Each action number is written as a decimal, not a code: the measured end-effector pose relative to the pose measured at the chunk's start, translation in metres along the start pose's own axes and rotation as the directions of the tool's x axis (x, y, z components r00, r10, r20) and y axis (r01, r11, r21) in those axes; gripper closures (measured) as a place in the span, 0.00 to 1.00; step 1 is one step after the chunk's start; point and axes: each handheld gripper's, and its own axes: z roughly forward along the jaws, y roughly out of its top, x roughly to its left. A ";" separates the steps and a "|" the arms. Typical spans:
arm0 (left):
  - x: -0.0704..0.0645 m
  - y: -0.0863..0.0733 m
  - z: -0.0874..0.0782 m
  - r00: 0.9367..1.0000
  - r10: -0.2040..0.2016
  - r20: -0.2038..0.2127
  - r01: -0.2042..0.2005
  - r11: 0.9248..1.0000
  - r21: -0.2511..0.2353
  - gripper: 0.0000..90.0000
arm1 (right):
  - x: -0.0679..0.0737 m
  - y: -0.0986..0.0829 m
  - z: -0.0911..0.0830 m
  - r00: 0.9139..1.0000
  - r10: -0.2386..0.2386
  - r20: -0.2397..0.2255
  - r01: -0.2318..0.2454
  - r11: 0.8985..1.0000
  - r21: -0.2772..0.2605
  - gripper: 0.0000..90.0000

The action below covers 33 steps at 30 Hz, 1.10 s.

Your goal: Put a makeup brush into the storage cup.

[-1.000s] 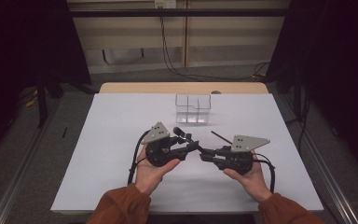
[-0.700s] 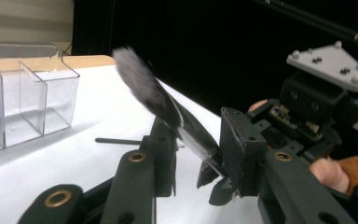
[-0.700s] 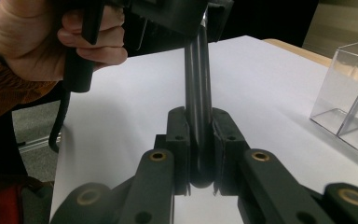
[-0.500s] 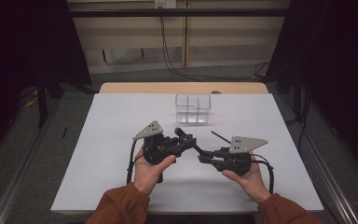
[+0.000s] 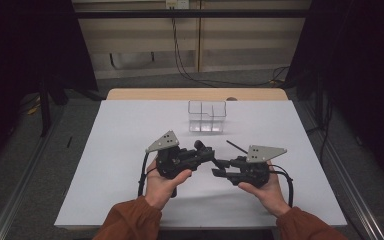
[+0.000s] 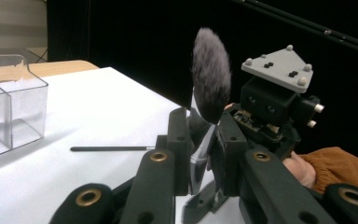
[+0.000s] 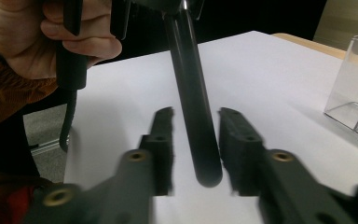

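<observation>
Nearest the camera in the left gripper view, the left gripper (image 6: 200, 154) has its jaws pressed onto the silvery ferrule of a makeup brush (image 6: 209, 88), whose dark fluffy head stands up above the jaws and leans slightly right; this is the view that reveals the bristles, which the high view reduces to a small dark knob (image 5: 199, 145) above the gripper. The right gripper view gives the other end: the brush's glossy black handle (image 7: 193, 98) comes down from the top of the frame and its rounded tip sits between the jaws of the right gripper (image 7: 196, 140), which stand spread with a gap on each side and do not touch it. The brush's long axis thus runs from the left gripper towards the right one, head on the left gripper's side and handle tip aimed into the right gripper's opening. In the high view the left gripper (image 5: 211, 156) and right gripper (image 5: 218, 167) meet nose to nose over the near middle of the white table (image 5: 130, 125), each in a hand (image 5: 162, 185). Beyond them a thin black stick (image 5: 236, 146) lies flat on the table just behind the right gripper, seen lengthwise in the left gripper view. Farther back stands a clear plastic organiser (image 5: 207, 116), well apart from both grippers.
</observation>
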 end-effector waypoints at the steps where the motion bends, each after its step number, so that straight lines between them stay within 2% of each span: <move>1: 0.000 0.000 -0.001 1.000 0.002 -0.005 -0.002 1.000 -0.001 0.88 | 0.000 0.000 0.000 1.000 0.001 0.000 -0.001 1.000 0.001 0.68; 10: -0.001 0.007 -0.005 1.000 0.028 -0.013 -0.028 0.999 0.015 0.88 | -0.002 0.001 -0.003 0.999 0.042 -0.008 -0.042 0.999 -0.014 0.39; 18: 0.003 0.013 -0.012 0.999 0.032 -0.023 -0.032 0.999 0.031 0.88 | -0.005 0.001 -0.006 0.998 0.063 -0.006 -0.064 0.998 -0.016 0.28; 21: 0.005 0.017 -0.015 0.999 0.038 -0.033 -0.036 0.998 0.052 0.88 | -0.005 0.001 -0.005 0.998 0.067 -0.006 -0.067 0.998 -0.014 0.23; 29: 0.010 0.024 -0.020 0.999 0.020 -0.043 -0.017 0.996 0.085 0.88 | -0.007 0.001 -0.006 0.995 0.097 0.020 -0.097 0.995 -0.023 0.11; 33: 0.012 0.030 -0.024 0.998 0.027 -0.050 -0.022 0.995 0.094 0.88 | -0.007 0.002 -0.008 0.995 0.097 0.023 -0.096 0.995 -0.030 0.06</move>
